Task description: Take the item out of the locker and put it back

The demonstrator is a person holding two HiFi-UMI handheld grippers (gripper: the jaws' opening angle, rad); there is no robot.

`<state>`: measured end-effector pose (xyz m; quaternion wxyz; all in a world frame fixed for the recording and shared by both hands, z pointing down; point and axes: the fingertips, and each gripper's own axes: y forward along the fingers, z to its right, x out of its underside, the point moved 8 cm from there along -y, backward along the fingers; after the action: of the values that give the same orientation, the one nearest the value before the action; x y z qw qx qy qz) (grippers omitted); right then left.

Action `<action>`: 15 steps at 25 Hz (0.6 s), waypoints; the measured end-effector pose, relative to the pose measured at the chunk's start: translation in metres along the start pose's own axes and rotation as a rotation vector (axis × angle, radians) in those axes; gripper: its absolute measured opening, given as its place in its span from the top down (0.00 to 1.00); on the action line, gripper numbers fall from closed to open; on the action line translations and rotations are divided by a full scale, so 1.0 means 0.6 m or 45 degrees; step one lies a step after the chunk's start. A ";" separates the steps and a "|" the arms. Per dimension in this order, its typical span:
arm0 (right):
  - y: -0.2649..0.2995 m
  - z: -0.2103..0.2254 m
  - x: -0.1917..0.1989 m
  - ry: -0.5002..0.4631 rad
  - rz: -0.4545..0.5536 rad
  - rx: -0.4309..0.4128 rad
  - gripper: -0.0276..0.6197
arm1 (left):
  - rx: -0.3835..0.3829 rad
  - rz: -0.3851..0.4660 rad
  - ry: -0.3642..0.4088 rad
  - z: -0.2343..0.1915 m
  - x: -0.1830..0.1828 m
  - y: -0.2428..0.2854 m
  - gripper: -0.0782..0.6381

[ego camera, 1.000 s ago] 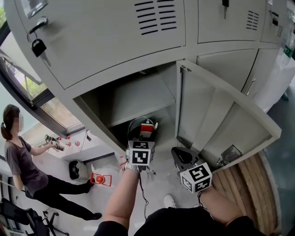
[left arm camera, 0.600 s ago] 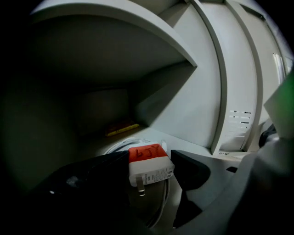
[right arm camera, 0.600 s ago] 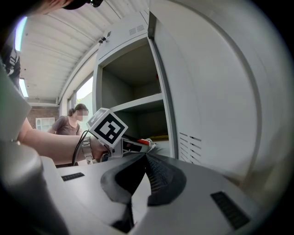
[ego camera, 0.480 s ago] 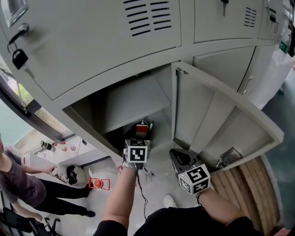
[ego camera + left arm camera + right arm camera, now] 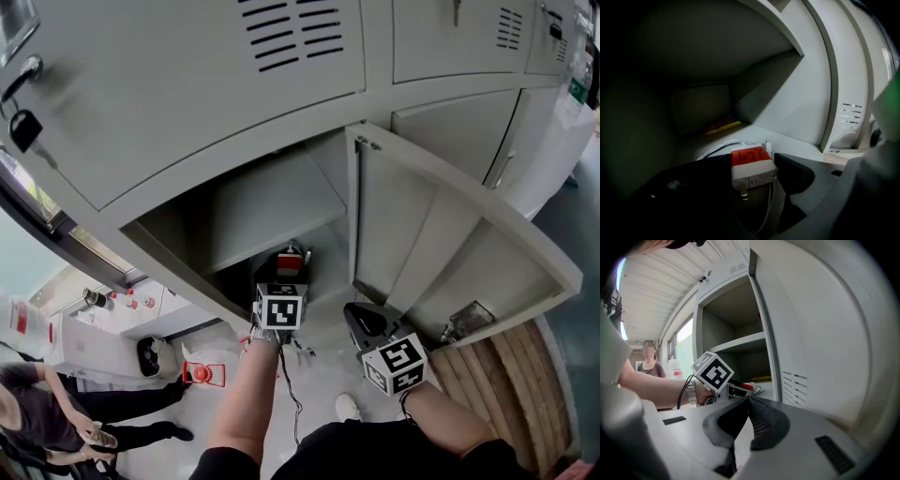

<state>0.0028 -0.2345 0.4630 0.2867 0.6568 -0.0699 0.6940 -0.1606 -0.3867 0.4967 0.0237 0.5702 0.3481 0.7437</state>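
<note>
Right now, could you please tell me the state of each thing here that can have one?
lower locker door: open.
upper locker door: closed.
charger: unplugged, prongs bare, held between jaws.
left gripper: shut on the charger.
right gripper: shut, empty.

- The left gripper (image 5: 751, 176) clamps a red-and-white charger (image 5: 752, 165) between its jaws.
- Its white cable (image 5: 723, 146) lies on the locker floor (image 5: 797, 140).
- A yellow object (image 5: 723, 125) lies at the back.
</note>
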 end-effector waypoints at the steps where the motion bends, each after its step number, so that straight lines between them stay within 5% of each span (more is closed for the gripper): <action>1: 0.000 0.000 0.000 0.001 0.000 0.000 0.88 | 0.011 -0.002 0.006 0.003 0.003 0.005 0.48; 15: -0.004 -0.002 0.005 0.007 -0.002 -0.002 0.88 | -0.016 0.006 0.048 0.015 0.014 0.010 0.48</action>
<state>0.0032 -0.2309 0.4650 0.2880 0.6547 -0.0692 0.6954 -0.1536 -0.3833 0.5080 0.0189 0.5566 0.3425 0.7567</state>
